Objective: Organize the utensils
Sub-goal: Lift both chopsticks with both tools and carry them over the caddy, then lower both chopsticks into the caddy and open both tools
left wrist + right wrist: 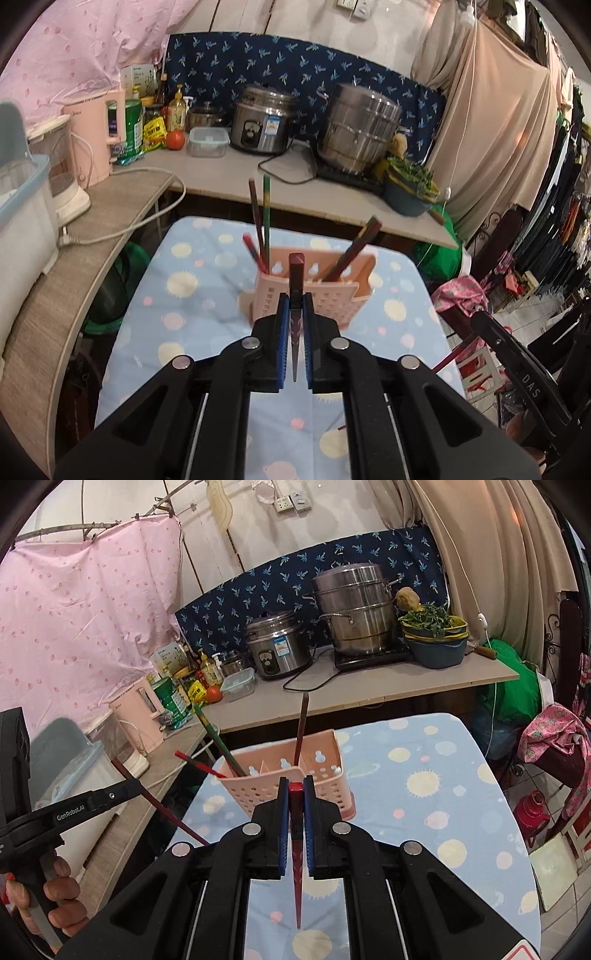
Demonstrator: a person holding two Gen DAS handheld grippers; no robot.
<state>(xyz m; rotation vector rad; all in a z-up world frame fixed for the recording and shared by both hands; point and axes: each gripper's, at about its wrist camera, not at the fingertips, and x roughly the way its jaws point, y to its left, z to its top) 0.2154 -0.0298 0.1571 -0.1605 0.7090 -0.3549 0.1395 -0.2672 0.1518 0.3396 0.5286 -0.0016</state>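
Covering the one small table (pixel 177 280) in front of you is a blue cloth with pale dots, and on this table stands one pink basket (pixel 325 786) with holes in its walls and dividers inside.

Behind it, on the long counter (pixel 369 686), you can count two big steel pots: one tall steamer (pixel 354 609) and one rice cooker (pixel 277 646). One pink kettle (pixel 99 136) stands at the left end of the counter.

You hold two grippers. Your left gripper (pixel 295 314) has its jaws narrow, pressed on one dark red chopstick (pixel 295 280) that points toward the basket. Your right gripper (pixel 295 801) also has its jaws narrow, pressed on one red chopstick (pixel 297 849), its thin end toward the camera.

In the basket, the left wrist view shows three chopsticks in the left compartment (pixel 258 221), one of them green, and a group leaning in the right one (pixel 354 247); how many are in that group I cannot tell. That makes two chopsticks held above the table, near the basket, and the others already standing inside it.
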